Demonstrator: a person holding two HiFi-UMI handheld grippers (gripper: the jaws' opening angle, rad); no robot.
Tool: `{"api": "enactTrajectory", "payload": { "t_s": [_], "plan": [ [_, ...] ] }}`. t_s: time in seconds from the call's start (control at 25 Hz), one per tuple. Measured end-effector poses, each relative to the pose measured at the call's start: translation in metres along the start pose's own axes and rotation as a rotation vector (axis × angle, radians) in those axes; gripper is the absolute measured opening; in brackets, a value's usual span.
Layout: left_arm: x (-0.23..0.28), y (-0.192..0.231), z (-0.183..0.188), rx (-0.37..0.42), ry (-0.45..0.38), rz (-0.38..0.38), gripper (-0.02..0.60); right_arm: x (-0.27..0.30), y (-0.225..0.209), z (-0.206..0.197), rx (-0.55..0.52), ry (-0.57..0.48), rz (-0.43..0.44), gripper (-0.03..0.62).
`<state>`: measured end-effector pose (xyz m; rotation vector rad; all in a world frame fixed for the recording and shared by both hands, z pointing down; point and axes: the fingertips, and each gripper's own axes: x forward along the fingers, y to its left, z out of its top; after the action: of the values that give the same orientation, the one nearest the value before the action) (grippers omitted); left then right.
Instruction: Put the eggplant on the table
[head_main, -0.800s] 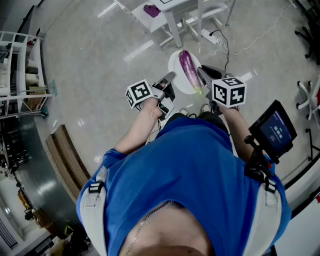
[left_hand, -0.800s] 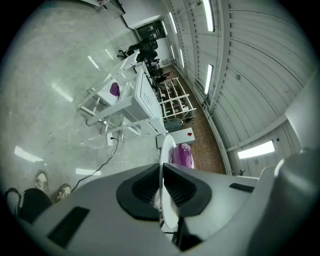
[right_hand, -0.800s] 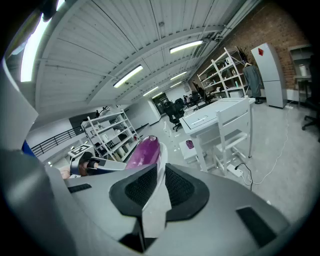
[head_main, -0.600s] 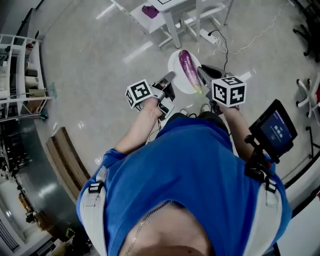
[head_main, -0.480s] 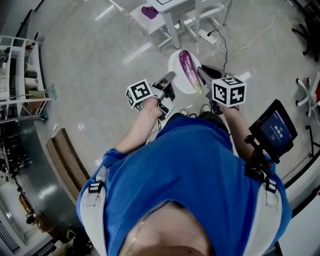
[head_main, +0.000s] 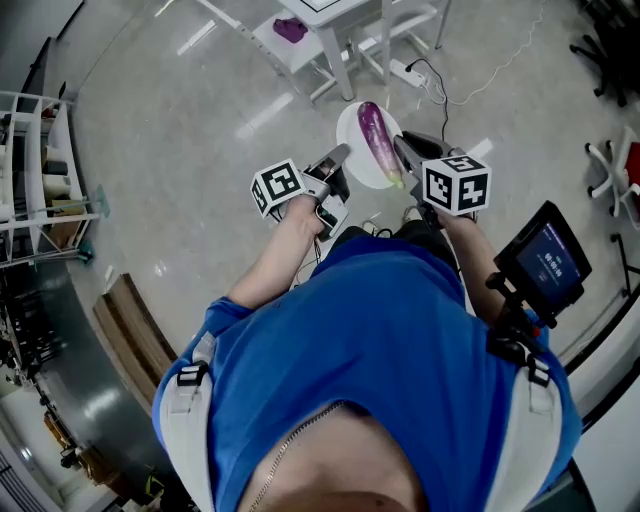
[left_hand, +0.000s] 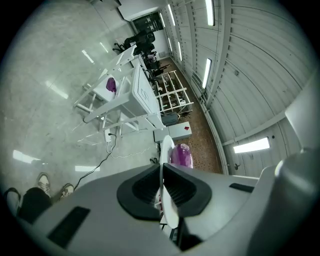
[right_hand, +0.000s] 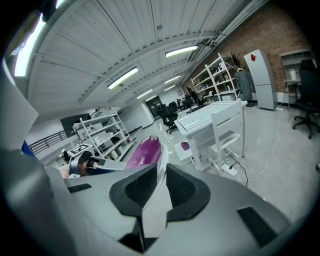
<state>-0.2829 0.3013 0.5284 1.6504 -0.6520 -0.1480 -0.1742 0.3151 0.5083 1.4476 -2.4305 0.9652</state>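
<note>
A purple eggplant (head_main: 377, 140) lies on a white plate (head_main: 350, 132) held above the floor in front of the person. My left gripper (head_main: 338, 160) is shut on the plate's left rim, and my right gripper (head_main: 403, 148) is shut on its right rim. In the left gripper view the plate (left_hand: 166, 150) stands edge-on between the jaws of the left gripper (left_hand: 162, 187), with the eggplant (left_hand: 181, 155) beyond. The right gripper view shows the plate (right_hand: 161, 167) pinched by the right gripper (right_hand: 159, 185) and the eggplant (right_hand: 144, 151) on it. The white table (head_main: 330, 10) stands farther ahead.
A small purple thing (head_main: 291, 30) lies on a white stool beside the table. A power strip with cables (head_main: 410, 70) lies on the floor ahead. Shelving (head_main: 40, 150) stands at the left, a wooden bench (head_main: 130, 320) at lower left, and a screen (head_main: 545, 258) at right.
The floor, table and shelving have shifted slightly in the head view. Both grippers hold the plate with the eggplant as before.
</note>
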Motion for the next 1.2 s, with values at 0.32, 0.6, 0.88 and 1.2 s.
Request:
{"api": "enactTrajectory", "payload": {
  "t_s": [0.32, 0.6, 0.88, 1.2],
  "plan": [
    [-0.023, -0.001, 0.010, 0.001, 0.019, -0.013, 0.025, 0.003, 0.027, 0.000, 0.007, -0.018, -0.030, 0.049],
    [0.021, -0.015, 0.027, 0.003, 0.013, -0.007, 0.025, 0.011, -0.011, 0.033, 0.011, -0.024, -0.025, 0.048],
    [0.112, -0.042, 0.047, 0.000, 0.008, 0.010, 0.025, 0.013, -0.091, 0.086, 0.024, -0.024, -0.013, 0.049],
    [0.112, -0.044, 0.049, 0.016, 0.019, 0.008, 0.025, 0.012, -0.090, 0.088, 0.029, -0.040, -0.016, 0.048]
  ]
}}
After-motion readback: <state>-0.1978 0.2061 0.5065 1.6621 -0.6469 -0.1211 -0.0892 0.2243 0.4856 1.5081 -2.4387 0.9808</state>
